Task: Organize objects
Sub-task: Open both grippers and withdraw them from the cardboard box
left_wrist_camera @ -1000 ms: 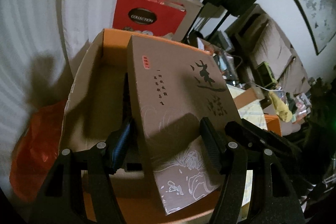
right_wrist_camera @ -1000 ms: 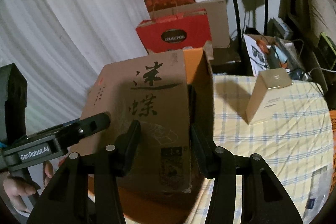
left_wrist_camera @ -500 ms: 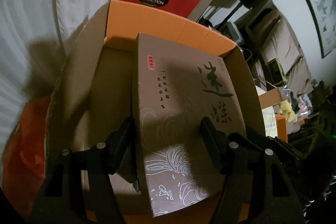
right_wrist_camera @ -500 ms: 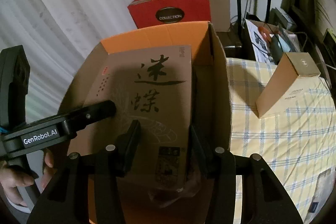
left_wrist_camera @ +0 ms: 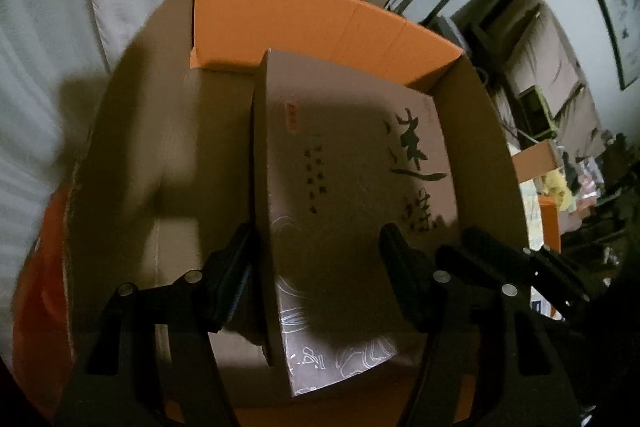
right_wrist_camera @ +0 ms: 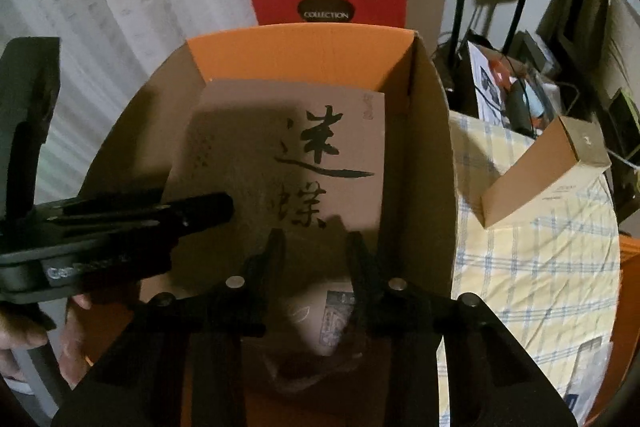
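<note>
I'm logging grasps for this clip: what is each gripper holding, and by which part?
The left gripper clamps the flat brown calligraphy-printed gift box across its near end. The right gripper straddles the same end; its contact cannot be told.

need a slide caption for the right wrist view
Right tool poised over a brown calligraphy box inside an orange-lined carton, left tool alongside.

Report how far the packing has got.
Mostly done: the brown gift box sits down inside the orange carton. In hand: the left gripper straddles the box's near end; the right gripper hovers over it, jaws apart. Left: the tan box standing on the checked cloth.
</note>
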The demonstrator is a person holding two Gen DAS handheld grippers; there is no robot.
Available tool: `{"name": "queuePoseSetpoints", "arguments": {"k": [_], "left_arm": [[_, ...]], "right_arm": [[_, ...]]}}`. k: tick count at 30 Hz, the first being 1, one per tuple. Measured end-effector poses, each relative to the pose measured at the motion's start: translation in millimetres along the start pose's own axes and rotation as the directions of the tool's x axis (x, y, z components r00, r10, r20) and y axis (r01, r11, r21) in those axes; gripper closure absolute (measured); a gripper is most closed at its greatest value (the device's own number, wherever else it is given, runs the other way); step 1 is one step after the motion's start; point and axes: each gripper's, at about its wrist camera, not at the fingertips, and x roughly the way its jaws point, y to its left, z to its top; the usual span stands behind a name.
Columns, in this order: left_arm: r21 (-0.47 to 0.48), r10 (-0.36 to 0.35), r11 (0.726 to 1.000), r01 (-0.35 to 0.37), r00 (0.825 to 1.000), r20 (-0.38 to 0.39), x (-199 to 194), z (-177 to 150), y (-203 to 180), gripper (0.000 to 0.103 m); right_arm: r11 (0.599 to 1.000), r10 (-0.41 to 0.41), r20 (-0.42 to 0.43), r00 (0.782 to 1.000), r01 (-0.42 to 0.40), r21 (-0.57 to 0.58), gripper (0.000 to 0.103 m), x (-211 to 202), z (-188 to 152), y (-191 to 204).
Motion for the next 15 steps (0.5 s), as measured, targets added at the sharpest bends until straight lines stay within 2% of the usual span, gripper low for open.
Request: {"name": "queuePoseSetpoints", "arguments": {"k": [3,5,8,10,15], "left_arm": [[0.023,0.032,0.999,-0.033,0.999,0.04,-13,-2,-6,0.041],[0.046,0.051,0.997,-0.055,0.996,0.074,-23,-3,-14,0.032],[0.085,0.059,0.994,-0.071,0.99,0.129,-39,-5,-31,0.024],[0.125,0.059,0.989,-0.079,0.986,0.158,-48,-7,-48,0.021],[0.17,0.021,0.984,-0.05,0.985,0.173,-57,-7,-78,0.018]], "right_arm": [[1.0,0.022,0.026,0.999,-0.022,0.006,0.07,-10,-3,-3],[1.0,0.029,0.051,0.998,-0.029,0.009,0.07,-22,-6,-8],[0.999,0.031,0.081,0.996,-0.032,0.011,0.069,-38,-7,-14],[1.0,0.013,0.099,0.995,-0.014,0.008,0.063,-50,-8,-19],[0.999,-0.05,0.147,0.988,0.048,0.017,0.051,-81,-17,-32]]}}
